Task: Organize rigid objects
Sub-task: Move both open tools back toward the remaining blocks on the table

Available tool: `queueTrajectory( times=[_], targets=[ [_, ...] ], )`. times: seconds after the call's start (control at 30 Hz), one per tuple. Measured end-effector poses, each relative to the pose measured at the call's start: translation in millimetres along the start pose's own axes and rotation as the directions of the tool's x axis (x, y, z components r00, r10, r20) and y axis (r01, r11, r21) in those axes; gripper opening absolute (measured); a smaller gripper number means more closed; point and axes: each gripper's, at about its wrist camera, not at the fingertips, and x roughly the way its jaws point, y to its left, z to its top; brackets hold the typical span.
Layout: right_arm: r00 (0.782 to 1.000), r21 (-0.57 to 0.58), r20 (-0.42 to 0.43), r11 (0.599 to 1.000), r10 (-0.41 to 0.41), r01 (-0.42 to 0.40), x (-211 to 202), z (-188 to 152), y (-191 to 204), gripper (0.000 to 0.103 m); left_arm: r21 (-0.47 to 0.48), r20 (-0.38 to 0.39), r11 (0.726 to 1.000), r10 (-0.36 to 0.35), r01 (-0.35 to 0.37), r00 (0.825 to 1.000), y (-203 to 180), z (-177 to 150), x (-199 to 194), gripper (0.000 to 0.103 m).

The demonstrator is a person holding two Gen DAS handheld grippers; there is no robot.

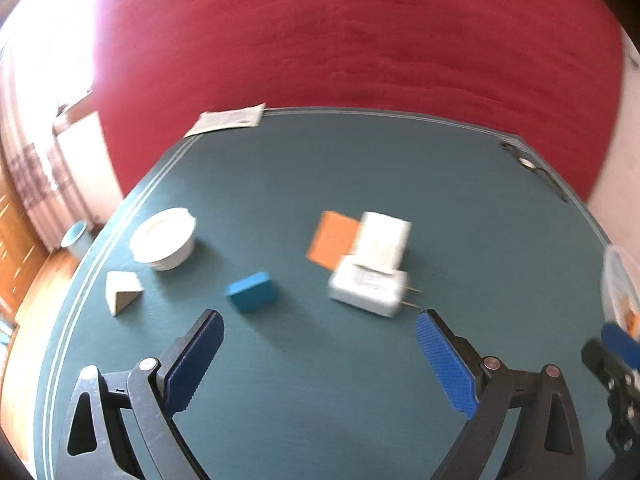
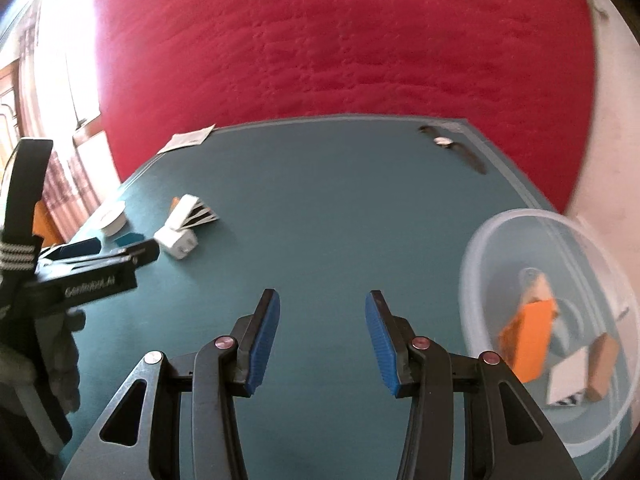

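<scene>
Just beyond your left gripper [image 1: 320, 330], spread and empty, lies the white charger [image 1: 366, 288], prongs pointing right. Your right gripper [image 2: 322, 320], narrowly parted and empty, sits farther from the charger, beside the clear bowl [image 2: 480, 240].

Teal surface [image 1: 320, 184] is looking matt and finely grained. The bowl [image 2: 480, 240] is showing as clear, glossy plastic. Blue pads [image 2: 262, 344] on the right tool [image 2: 322, 340] are looking ribbed; its arms are looking like matt black plastic.

Strong daylight came from the window [image 1: 44, 40] at left and burned out to white glare. Both views were blurred, with soft shadows, and curved at the edges.
</scene>
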Motion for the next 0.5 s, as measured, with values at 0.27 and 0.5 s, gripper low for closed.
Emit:
queueTrajectory(
  times=[0.27, 0.5],
  targets=[
    [0.998, -0.024, -0.030, 0.998, 0.056, -0.057, 13, -3, 20, 0.046, -0.106, -0.071, 0.992, 0.066, -0.073, 0.995, 34, 2, 19, 0.099],
    [0.997, -0.036, -0.042, 0.997, 0.062, -0.063, 18, -10, 21, 0.046, -0.150, -0.115, 0.982, 0.094, -0.111, 0.989, 44, 3, 36, 0.089]
  ],
)
